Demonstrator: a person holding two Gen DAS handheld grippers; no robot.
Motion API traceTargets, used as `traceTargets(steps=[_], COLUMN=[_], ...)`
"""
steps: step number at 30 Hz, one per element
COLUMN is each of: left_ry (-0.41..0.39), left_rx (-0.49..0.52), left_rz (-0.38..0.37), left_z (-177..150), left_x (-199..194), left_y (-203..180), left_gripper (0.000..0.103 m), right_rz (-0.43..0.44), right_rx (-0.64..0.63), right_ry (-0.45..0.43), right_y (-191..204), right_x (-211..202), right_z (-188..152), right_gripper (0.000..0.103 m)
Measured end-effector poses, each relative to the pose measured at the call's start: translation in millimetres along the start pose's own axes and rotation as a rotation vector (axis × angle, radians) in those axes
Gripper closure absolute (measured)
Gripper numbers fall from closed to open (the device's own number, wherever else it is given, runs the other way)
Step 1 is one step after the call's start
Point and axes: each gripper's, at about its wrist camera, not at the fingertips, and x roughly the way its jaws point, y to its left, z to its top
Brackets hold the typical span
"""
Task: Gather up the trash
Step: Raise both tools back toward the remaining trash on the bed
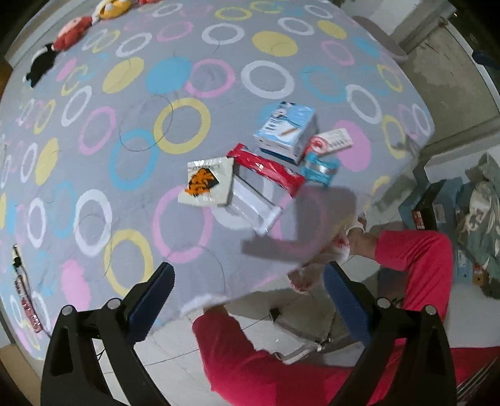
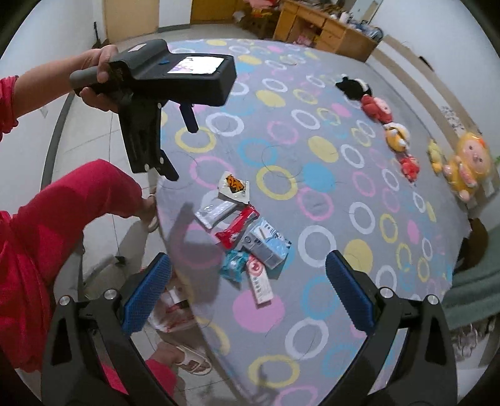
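Observation:
A small heap of trash lies near the edge of a bed with a grey sheet printed in coloured rings (image 1: 125,93). In it are a white packet with orange print (image 1: 207,184) (image 2: 234,185), a clear wrapper (image 1: 253,200), a red wrapper (image 1: 265,170) (image 2: 237,231), a blue-and-white box (image 1: 286,129) (image 2: 268,246), a teal wrapper (image 1: 320,167) (image 2: 234,264) and a white-and-red pack (image 1: 331,140) (image 2: 259,281). My left gripper (image 1: 248,270) (image 2: 179,146) points down over the bed edge, open and empty. My right gripper (image 2: 247,259) hangs open above the heap, holding nothing.
A white-and-red plastic bag (image 2: 172,309) sits on the floor beside the bed, by the person's red trousers (image 1: 415,250) and sandals (image 2: 193,359). Plush toys (image 2: 378,109) line the bed's far side. Boxes (image 1: 431,200) stand on the floor; a wooden desk (image 2: 328,25) is behind.

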Motion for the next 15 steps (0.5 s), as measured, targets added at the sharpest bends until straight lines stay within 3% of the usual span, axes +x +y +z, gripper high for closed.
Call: traceTargets(steps=[8,15], left_ry=[0.087,0.105], left_rx=[-0.021,-0.031], left_rz=[-0.024,-0.070], left_z=[35,51], left_x=[61,93], left_y=[28,44], left_gripper=[0.010,0.010], right_rz=[0.113,0.198], right_rx=[-0.057,-0.123], right_ry=[0.095,0.200], right_y=[-28,-29], right_x=[81,134], right_z=[17,16], right_gripper=[0.006,0.006])
